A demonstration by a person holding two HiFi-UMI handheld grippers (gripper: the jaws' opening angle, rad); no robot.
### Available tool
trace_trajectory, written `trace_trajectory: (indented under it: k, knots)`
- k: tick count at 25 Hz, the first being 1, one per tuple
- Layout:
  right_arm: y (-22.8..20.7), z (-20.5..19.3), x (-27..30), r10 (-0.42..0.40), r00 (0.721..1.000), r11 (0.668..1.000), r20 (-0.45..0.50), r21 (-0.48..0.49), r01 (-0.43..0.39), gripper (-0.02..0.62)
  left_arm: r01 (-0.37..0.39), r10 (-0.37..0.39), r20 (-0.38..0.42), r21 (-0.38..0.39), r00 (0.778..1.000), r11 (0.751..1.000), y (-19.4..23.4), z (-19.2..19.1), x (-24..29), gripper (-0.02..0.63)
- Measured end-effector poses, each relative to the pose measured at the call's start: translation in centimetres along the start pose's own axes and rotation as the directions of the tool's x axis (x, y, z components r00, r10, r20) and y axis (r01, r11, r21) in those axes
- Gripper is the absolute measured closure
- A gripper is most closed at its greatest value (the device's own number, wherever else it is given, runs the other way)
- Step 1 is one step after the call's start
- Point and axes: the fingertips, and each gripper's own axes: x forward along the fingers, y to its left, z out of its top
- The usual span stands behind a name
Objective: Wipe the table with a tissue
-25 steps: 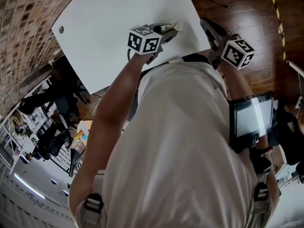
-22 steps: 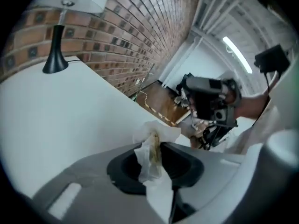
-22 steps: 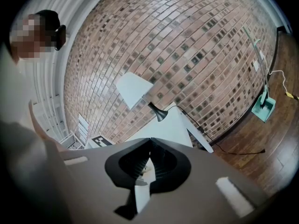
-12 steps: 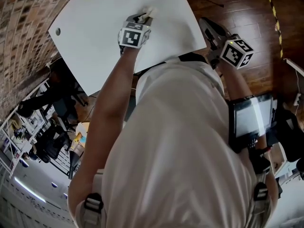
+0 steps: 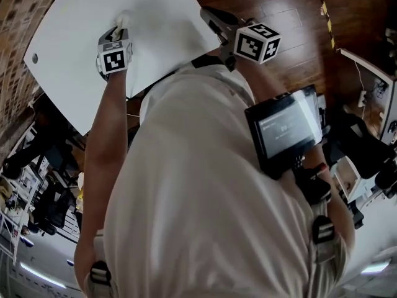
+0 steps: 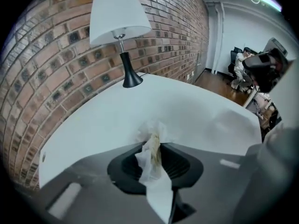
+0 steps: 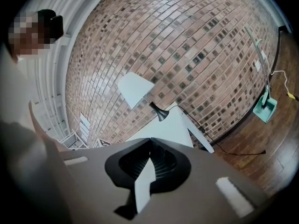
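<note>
The tissue [image 5: 122, 21] lies on the table [image 5: 74, 17], in the left gripper [image 5: 118, 31]; the right gripper [image 5: 208, 14] at its 3 o'clock, beyond the table edge; the lamp [image 6: 119, 27] on the table at the tissue's 11 o'clock, the brick wall [image 6: 56, 64] behind

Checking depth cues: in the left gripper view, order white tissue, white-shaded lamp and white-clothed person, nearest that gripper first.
1. Crumpled white tissue, held between the jaws.
2. White-shaded black-stemmed lamp, upper left.
3. White-clothed person, far right background.
</note>
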Motion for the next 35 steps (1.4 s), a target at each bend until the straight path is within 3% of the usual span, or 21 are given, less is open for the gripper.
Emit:
trace_trajectory:
  k: [2, 4, 7, 10, 12, 14, 16, 17, 18, 20, 23, 26, 30, 33, 35]
  knots:
    - [0.0, 0.1, -0.1, 0.004, 1.000, 1.000, -0.008, -0.004, -0.004, 0.588, 0.015, -0.016, 0.020, 0.043, 1.000, 0.999, -1.5, 1.7, 1.0, 0.522]
    - [-0.1, 0.1, -0.5, -0.003, 1.000, 1.000, -0.014, -0.006, 0.003, 0.588, 0.065, -0.075, 0.054, 0.163, 0.996, 0.984, -5.2, 4.1, 2.3, 0.522]
    - [-0.5, 0.4, -2.2, -0.023, 1.000, 1.000, -0.007, -0.012, 0.023, 0.588, 0.102, -0.140, 0.101, 0.317, 0.985, 0.943, -12.3, 7.8, 2.3, 0.523]
    - [-1.0, 0.5, -3.2, -0.041, 0.999, 0.999, 0.005, -0.011, 0.041, 0.588, 0.136, -0.206, 0.119, 0.435, 0.971, 0.890, -16.7, 8.5, 1.2, 0.526]
    - [-1.6, 0.4, -3.7, -0.063, 0.998, 0.998, 0.015, -0.004, 0.063, 0.588, 0.217, -0.309, 0.096, 0.520, 0.946, 0.826, -19.3, 7.2, 0.5, 0.526]
    - [-2.1, 0.7, -4.8, -0.078, 0.997, 0.997, 0.027, 0.002, 0.078, 0.588, 0.332, -0.422, 0.034, 0.562, 0.906, 0.758, -22.4, 5.3, -0.3, 0.526]
    - [-2.7, 1.0, -5.6, -0.086, 0.996, 0.996, 0.034, 0.004, 0.086, 0.588, 0.448, -0.521, -0.025, 0.545, 0.853, 0.708, -25.1, 3.9, -1.5, 0.525]
    - [-2.9, 1.1, -5.7, -0.089, 0.995, 0.996, 0.033, 0.003, 0.089, 0.588, 0.495, -0.560, -0.036, 0.519, 0.828, 0.697, -25.9, 3.5, -2.1, 0.525]
    - [-3.0, 1.2, -5.5, -0.093, 0.995, 0.996, 0.031, -0.001, 0.093, 0.588, 0.526, -0.588, -0.025, 0.482, 0.808, 0.701, -26.1, 3.3, -2.6, 0.523]
    - [-2.6, 1.2, -4.4, -0.092, 0.995, 0.996, 0.027, -0.013, 0.093, 0.588, 0.540, -0.600, 0.049, 0.382, 0.799, 0.750, -24.3, 3.5, -3.5, 0.523]
    - [-0.6, 0.8, -1.7, -0.045, 0.999, 0.998, 0.019, -0.038, 0.045, 0.588, 0.489, -0.529, 0.167, 0.231, 0.832, 0.841, -18.8, 3.8, -5.1, 0.522]
    - [0.7, 0.2, -1.5, 0.004, 1.000, 0.997, -0.029, -0.076, -0.006, 0.588, 0.436, -0.459, 0.236, 0.143, 0.857, 0.888, -16.7, 3.2, -6.8, 0.521]
    - [4.7, -4.0, 0.2, 0.060, 0.993, 0.988, -0.099, -0.134, -0.073, 0.588, 0.384, -0.359, 0.341, -0.008, 0.869, 0.923, -12.3, -1.7, -9.6, 0.520]
    - [9.1, -8.6, 2.8, 0.105, 0.978, 0.969, -0.183, -0.203, -0.142, 0.588, 0.362, -0.261, 0.446, -0.158, 0.856, 0.919, -8.5, -7.1, -12.6, 0.520]
    - [10.8, -9.7, 3.6, 0.138, 0.963, 0.954, -0.230, -0.230, -0.191, 0.588, 0.349, -0.203, 0.488, -0.229, 0.849, 0.909, -7.4, -8.7, -14.3, 0.520]
